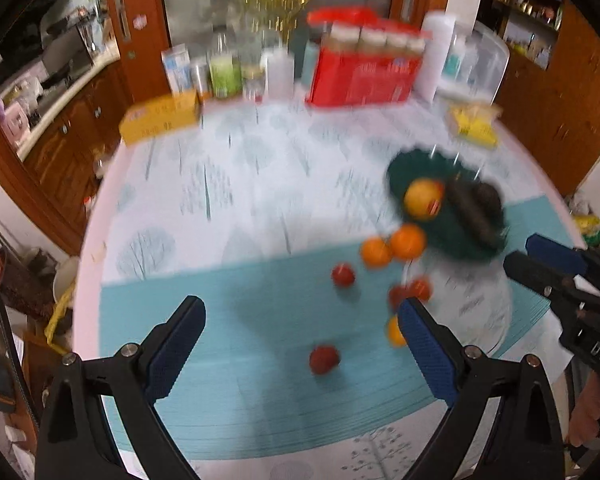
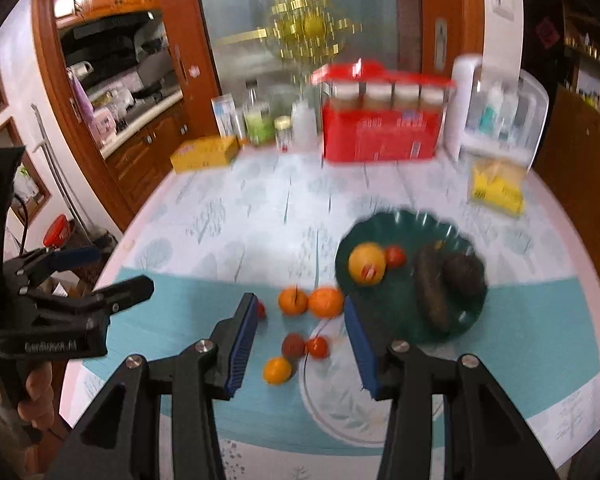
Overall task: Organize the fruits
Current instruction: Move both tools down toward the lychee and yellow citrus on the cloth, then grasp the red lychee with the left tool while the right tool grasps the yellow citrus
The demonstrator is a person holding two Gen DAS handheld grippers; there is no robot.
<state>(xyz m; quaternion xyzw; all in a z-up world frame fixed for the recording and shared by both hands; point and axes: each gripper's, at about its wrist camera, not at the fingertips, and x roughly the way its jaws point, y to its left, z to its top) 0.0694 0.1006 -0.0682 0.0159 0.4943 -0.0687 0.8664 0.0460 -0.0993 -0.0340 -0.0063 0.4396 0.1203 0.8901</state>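
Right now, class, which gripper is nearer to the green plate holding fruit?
Right. The right gripper has one of its fingers at the green plate's near rim; the left gripper hangs further back over the teal cloth, scattered fruit between.

A glossy dark green plastic plate (image 2: 396, 224) sits on the desk's smooth printed cloth (image 2: 236, 216); behind the plate, varnished wooden cabinets (image 2: 148, 152) (blurred) and a shiny red box (image 2: 380, 136).

Motion blur smears your whole tabletop (image 1: 260, 184), so the red box (image 1: 364, 76) at its far edge carries unreadable print, the small orange (image 1: 394, 332) near the front edge sits half hidden behind your left gripper's right finger (image 1: 428, 344), and both grippers are cut off below.
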